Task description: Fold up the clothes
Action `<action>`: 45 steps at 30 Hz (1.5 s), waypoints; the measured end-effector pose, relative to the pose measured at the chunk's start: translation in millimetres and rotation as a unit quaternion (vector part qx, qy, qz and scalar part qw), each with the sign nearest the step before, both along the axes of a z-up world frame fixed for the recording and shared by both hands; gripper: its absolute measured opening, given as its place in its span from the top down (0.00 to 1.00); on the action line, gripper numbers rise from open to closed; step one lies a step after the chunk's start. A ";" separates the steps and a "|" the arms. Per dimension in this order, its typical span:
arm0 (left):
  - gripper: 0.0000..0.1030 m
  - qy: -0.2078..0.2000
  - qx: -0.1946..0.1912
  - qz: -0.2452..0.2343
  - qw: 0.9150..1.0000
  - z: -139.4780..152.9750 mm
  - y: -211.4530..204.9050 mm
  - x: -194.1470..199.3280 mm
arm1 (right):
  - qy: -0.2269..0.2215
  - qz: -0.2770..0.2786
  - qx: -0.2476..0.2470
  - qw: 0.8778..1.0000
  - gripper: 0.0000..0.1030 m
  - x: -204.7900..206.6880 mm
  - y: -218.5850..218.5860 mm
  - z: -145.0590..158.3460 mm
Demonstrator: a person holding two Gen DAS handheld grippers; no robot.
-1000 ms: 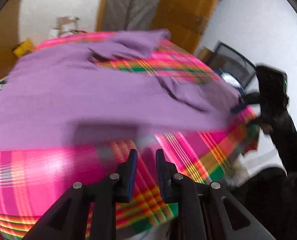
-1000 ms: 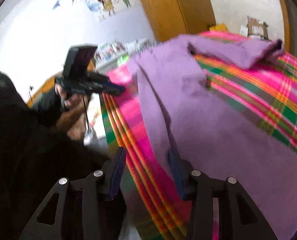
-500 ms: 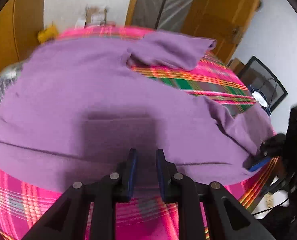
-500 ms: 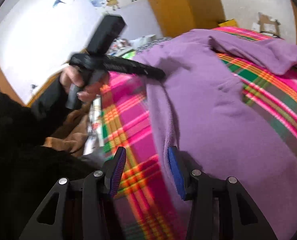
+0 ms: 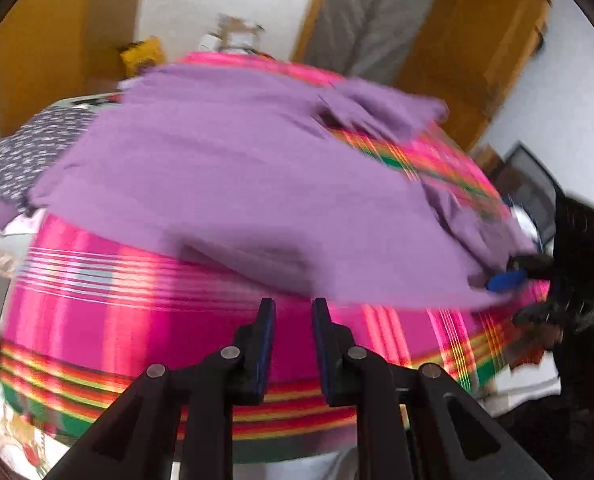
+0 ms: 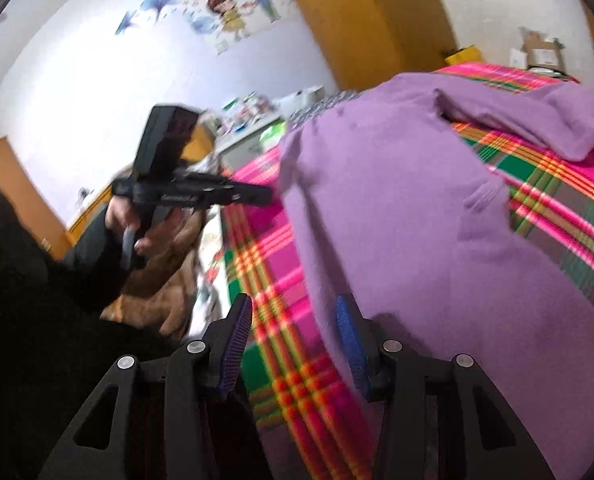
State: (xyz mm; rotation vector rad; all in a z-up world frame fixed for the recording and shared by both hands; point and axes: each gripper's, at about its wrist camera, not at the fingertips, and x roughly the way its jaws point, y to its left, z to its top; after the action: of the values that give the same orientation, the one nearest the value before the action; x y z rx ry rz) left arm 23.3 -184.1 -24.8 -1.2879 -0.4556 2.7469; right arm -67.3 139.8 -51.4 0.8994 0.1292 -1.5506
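Note:
A purple garment [image 5: 257,184] lies spread over a bed with a pink plaid cover [image 5: 137,300]; it also fills the right wrist view [image 6: 417,220]. My left gripper [image 5: 293,308] hovers just before the garment's near hem, jaws a narrow gap apart, nothing between them. My right gripper [image 6: 293,312] is open at the garment's corner edge, its right finger against the cloth, nothing gripped. It shows in the left wrist view [image 5: 509,278] at the hem's right corner. The left gripper shows in the right wrist view [image 6: 265,196] at the hem's far corner.
A patterned dark cloth [image 5: 29,152] lies at the bed's left side. Boxes [image 5: 233,36] stand beyond the far edge by orange cupboards [image 5: 469,60]. A black chair [image 5: 533,188] stands at right. A brown cloth [image 6: 165,280] lies beside the bed.
The left gripper pulled back from over the garment to just before its hem and swung left. The right gripper stayed open at the hem's corner.

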 end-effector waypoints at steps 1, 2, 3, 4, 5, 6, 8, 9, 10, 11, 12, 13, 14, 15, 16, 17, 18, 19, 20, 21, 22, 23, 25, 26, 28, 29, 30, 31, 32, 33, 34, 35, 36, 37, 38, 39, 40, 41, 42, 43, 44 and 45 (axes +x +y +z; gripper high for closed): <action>0.82 0.007 0.009 0.022 1.000 1.7 -10.3 0.3 | 0.000 -0.010 -0.001 1.000 0.55 -2.2 -3.2 -1.2; 0.82 0.014 0.017 0.045 0.999 3.3 -21.2 0.5 | -0.002 -0.015 0.000 1.000 0.54 -3.6 -6.4 -2.3; 0.82 0.017 0.027 0.075 0.997 4.3 -37.3 -0.4 | -0.003 -0.017 0.002 1.000 0.54 -4.3 -9.9 -3.4; 0.82 0.021 0.035 0.104 0.994 5.2 -53.0 -1.3 | -0.003 -0.016 0.006 1.000 0.55 -3.7 -14.0 -4.4; 0.82 0.021 0.037 0.124 0.991 4.9 -65.2 -3.0 | -0.003 -0.015 0.009 1.000 0.54 -3.1 -18.0 -5.5; 0.82 0.020 0.038 0.152 0.987 3.0 -80.2 -5.6 | -0.002 -0.012 0.012 1.000 0.55 -1.9 -21.9 -6.3; 0.81 0.019 0.054 0.200 0.978 -1.2 -111.9 -8.1 | 0.000 -0.006 0.015 1.000 0.55 1.5 -25.6 -7.1; 0.79 0.019 0.064 0.220 0.973 -3.1 -126.6 -9.1 | 0.002 -0.004 0.018 1.000 0.55 2.7 -26.7 -7.6; 0.77 0.020 0.075 0.238 0.968 -4.9 -140.9 -9.9 | 0.003 -0.003 0.020 1.000 0.55 3.8 -27.7 -8.0; 0.75 0.024 0.089 0.248 0.964 -6.6 -152.3 -9.3 | 0.004 -0.001 0.022 1.000 0.54 5.0 -28.8 -8.4; 0.74 0.024 0.106 0.259 0.960 -9.7 -164.0 -10.4 | 0.005 -0.001 0.024 1.000 0.54 5.7 -29.2 -8.8; 0.74 0.025 0.124 0.270 0.955 -12.9 -175.6 -11.6 | 0.004 -0.003 0.025 1.000 0.54 5.5 -28.2 -9.2; 0.72 0.024 0.141 0.281 0.949 -16.8 -186.2 -13.9 | 0.003 -0.005 0.026 1.000 0.55 4.9 -27.5 -9.8; 0.72 0.026 0.153 0.282 0.947 -19.0 -191.5 -16.7 | 0.002 -0.009 0.028 1.000 0.54 3.5 -27.4 -10.6; 0.71 0.026 0.168 0.282 0.944 -23.3 -197.3 -21.2 | 0.002 -0.011 0.029 1.000 0.54 2.8 -27.6 -11.0; 0.71 0.017 0.179 0.287 0.941 -28.8 -203.1 -26.3 | 0.002 -0.013 0.031 0.999 0.54 2.9 -27.4 -11.1; 0.71 0.010 0.185 0.291 0.939 -33.3 -207.0 -30.3 | 0.005 -0.014 0.033 0.999 0.55 4.6 -26.4 -10.6; 0.71 0.007 0.191 0.292 0.937 -36.2 -209.0 -32.8 | 0.008 -0.015 0.036 0.999 0.55 6.2 -25.6 -10.2; 0.71 0.004 0.196 0.293 0.936 -39.2 -211.0 -35.4 | 0.015 -0.014 0.039 0.999 0.57 8.0 -25.8 -9.8; 0.70 0.002 0.202 0.294 0.934 -42.2 -213.0 -37.9 | 0.025 -0.011 0.046 0.999 0.58 10.8 -27.5 -9.2; 0.70 -0.001 0.207 0.295 0.933 -45.0 -214.8 -40.2 | 0.036 -0.009 0.054 0.998 0.64 13.9 -29.6 -8.8; 0.70 -0.001 0.210 0.296 0.932 -46.7 -215.9 -40.8 | 0.050 -0.005 0.064 0.997 0.71 17.8 -32.5 -8.7; 0.71 0.001 0.228 0.299 0.927 -50.8 -219.1 -41.8 | 0.075 -0.002 0.083 0.994 0.79 23.8 -38.0 -9.4; 0.77 0.003 0.228 0.300 0.926 -51.4 -219.6 -41.6 | 0.083 -0.005 0.089 0.993 0.89 24.4 -40.2 -9.9; 0.98 0.003 0.211 0.302 0.930 -49.3 -218.4 -40.7 | 0.098 -0.010 0.101 0.990 0.93 25.4 -44.1 -10.3; 0.98 0.002 0.202 0.303 0.931 -48.1 -217.6 -39.5 | 0.102 -0.013 0.104 0.989 0.97 25.0 -45.1 -9.1; 0.98 0.005 0.199 0.303 0.932 -45.9 -216.9 -36.1 | 0.107 -0.015 0.106 0.988 0.97 25.0 -45.9 -8.0; 0.98 0.011 0.192 0.302 0.934 -41.8 -215.6 -31.5 | 0.113 -0.011 0.109 0.988 0.97 26.3 -46.4 -6.8; 0.98 0.018 0.184 0.301 0.935 -37.0 -214.3 -26.7 | 0.121 -0.006 0.111 0.986 0.97 28.1 -46.6 -5.2; 0.98 0.027 0.179 0.299 0.937 -31.2 -212.5 -19.7 | 0.128 -0.001 0.112 0.985 0.98 29.5 -46.6 -3.4; 0.98 0.036 0.174 0.296 0.939 -25.5 -210.7 -12.6 | 0.133 0.005 0.113 0.985 0.98 30.2 -46.2 -1.0; 0.98 0.045 0.169 0.294 0.940 -19.9 -208.9 -5.4 | 0.137 0.010 0.113 0.984 0.98 30.7 -45.3 1.5; 0.98 0.050 0.169 0.293 0.940 -16.3 -207.6 2.2 | 0.143 0.014 0.115 0.983 0.98 30.6 -43.2 4.0; 0.98 0.055 0.169 0.293 0.940 -13.0 -206.3 9.8 | 0.148 0.019 0.116 0.982 0.98 30.5 -41.4 6.2; 0.98 0.059 0.171 0.292 0.939 -12.5 -204.9 17.0 | 0.153 0.024 0.118 0.981 0.98 30.3 -40.0 7.8; 0.98 0.062 0.172 0.291 0.939 -11.9 -203.4 24.3 | 0.156 0.029 0.120 0.980 0.98 29.1 -38.2 9.3; 0.98 0.064 0.174 0.290 0.939 -11.8 -201.9 31.4 | 0.157 0.033 0.123 0.979 0.98 27.1 -37.3 9.5; 0.98 0.060 0.173 0.291 0.939 -15.2 -200.7 38.0 | 0.158 0.037 0.126 0.979 0.98 25.7 -36.6 9.3; 0.98 0.056 0.175 0.292 0.939 -18.9 -200.8 40.3 | 0.159 0.042 0.131 0.978 0.98 24.7 -35.9 8.1; 0.98 0.052 0.177 0.293 0.938 -22.8 -201.0 42.5 | 0.158 0.045 0.135 0.977 0.98 23.5 -35.8 6.7; 0.98 0.047 0.181 0.296 0.937 -28.0 -202.6 43.9 | 0.158 0.049 0.137 0.977 0.98 22.5 -35.9 5.6; 0.98 0.044 0.185 0.297 0.936 -31.2 -204.3 43.7 | 0.158 0.051 0.139 0.976 0.98 22.0 -36.5 4.8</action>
State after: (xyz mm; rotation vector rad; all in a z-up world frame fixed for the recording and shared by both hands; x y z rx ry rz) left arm 67.0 -388.4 -56.1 -1.0517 -1.4855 2.9164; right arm -45.2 103.3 -46.5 0.8402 0.6245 -1.5928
